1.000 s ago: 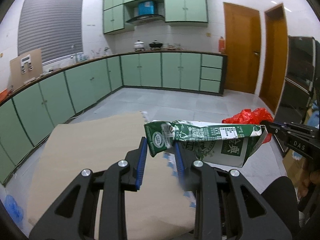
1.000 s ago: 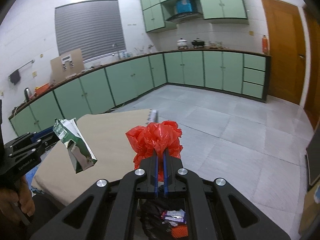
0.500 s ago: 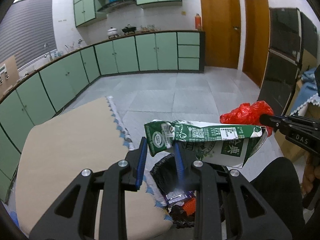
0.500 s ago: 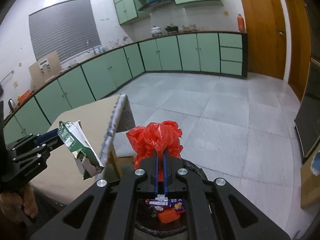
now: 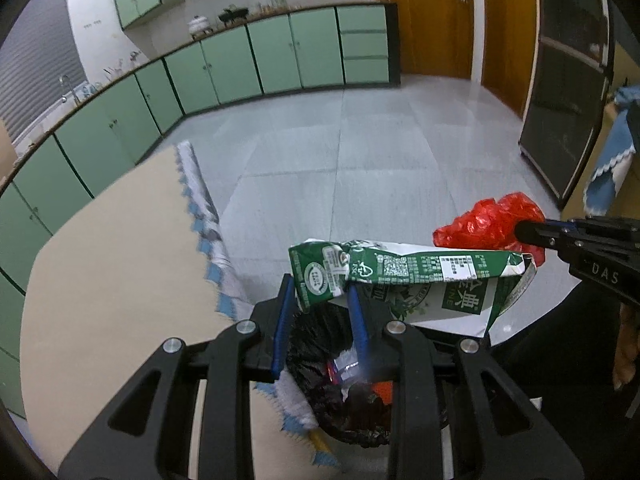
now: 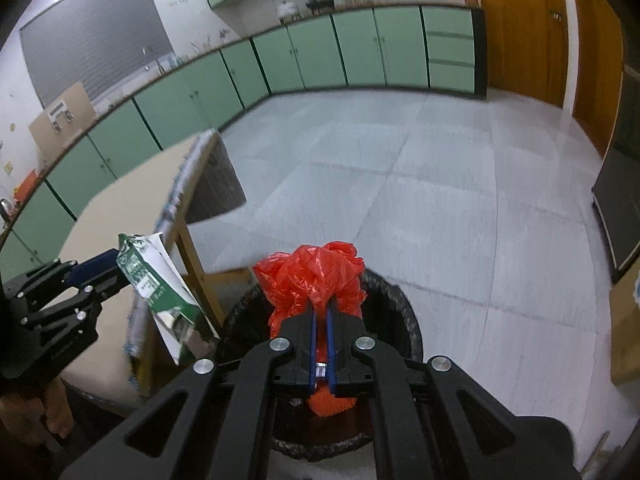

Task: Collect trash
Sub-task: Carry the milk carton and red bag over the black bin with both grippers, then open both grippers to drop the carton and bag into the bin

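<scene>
Carton [image 5: 404, 276] pinched in left tool [image 5: 320, 300], red bag [image 6: 316, 280] in right tool [image 6: 320, 320]

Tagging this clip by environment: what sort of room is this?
A home kitchen, most likely: green base cabinets run along two walls under a counter, pots sit on it, and a tap stands by the shuttered window. Tiled floor, lined trash bin below.

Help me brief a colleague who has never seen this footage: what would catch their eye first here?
Probably the crumpled red plastic bag, pinched in the right gripper directly above the black-lined trash bin on the floor. Next, the flattened green milk carton, clamped at one end by the left gripper and hanging over the bin beside the beige table. Behind both runs a long row of green cabinets.
</scene>
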`<move>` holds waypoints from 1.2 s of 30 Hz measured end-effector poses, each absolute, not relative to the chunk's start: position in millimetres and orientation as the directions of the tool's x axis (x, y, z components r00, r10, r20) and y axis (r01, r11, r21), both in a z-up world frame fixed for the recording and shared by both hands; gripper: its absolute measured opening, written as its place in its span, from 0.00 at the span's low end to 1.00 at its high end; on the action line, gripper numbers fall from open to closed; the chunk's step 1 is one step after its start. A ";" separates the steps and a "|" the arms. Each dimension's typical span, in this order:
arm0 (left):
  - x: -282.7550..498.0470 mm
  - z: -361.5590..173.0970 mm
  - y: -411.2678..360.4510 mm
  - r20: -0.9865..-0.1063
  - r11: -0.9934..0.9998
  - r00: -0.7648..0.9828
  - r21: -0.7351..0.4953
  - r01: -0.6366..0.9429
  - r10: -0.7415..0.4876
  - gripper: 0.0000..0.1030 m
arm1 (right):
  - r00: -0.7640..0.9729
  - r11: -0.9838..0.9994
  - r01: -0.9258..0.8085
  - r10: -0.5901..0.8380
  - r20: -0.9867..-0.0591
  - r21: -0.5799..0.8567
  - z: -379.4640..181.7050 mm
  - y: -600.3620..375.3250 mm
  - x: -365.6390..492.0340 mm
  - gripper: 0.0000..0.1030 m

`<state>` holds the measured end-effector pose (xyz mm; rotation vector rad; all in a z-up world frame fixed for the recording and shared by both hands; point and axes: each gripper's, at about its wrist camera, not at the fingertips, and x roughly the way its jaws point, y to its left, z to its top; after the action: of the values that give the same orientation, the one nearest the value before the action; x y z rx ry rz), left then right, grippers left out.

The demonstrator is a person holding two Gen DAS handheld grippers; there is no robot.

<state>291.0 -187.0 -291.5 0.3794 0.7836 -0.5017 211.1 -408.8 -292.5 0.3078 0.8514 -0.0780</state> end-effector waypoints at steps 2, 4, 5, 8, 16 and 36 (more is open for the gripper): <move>295.8 -303.0 -195.2 -0.758 0.808 0.590 0.148 0.571 -0.278 0.24 | 0.642 0.952 0.200 0.054 -0.765 0.234 -301.7 -413.0 216.4 0.04; 302.2 -314.6 -202.9 -0.771 0.796 0.577 0.158 0.584 -0.271 0.24 | 0.623 0.951 0.207 0.055 -0.781 0.232 -311.6 -415.1 221.4 0.04; 304.1 -317.9 -203.9 -0.775 0.793 0.572 0.158 0.589 -0.271 0.24 | 0.618 0.950 0.208 0.056 -0.785 0.231 -314.9 -414.7 222.5 0.04; 309.8 -331.4 -213.6 -0.780 0.785 0.571 0.177 0.593 -0.255 0.24 | 0.599 0.950 0.209 0.062 -0.798 0.230 -325.9 -414.6 224.8 0.04; 319.9 -355.2 -225.5 -0.805 0.787 0.550 0.184 0.588 -0.222 0.24 | 0.547 0.953 0.220 0.058 -0.835 0.210 -349.3 -415.8 239.1 0.04; 323.4 -358.5 -228.3 -0.819 0.796 0.548 0.217 0.566 -0.166 0.41 | 0.521 0.949 0.225 0.074 -0.850 0.220 -360.8 -413.4 248.0 0.24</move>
<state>323.4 -228.3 -358.5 0.4973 0.8923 -0.4551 248.0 -413.4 -360.8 0.3215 1.0233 -0.0921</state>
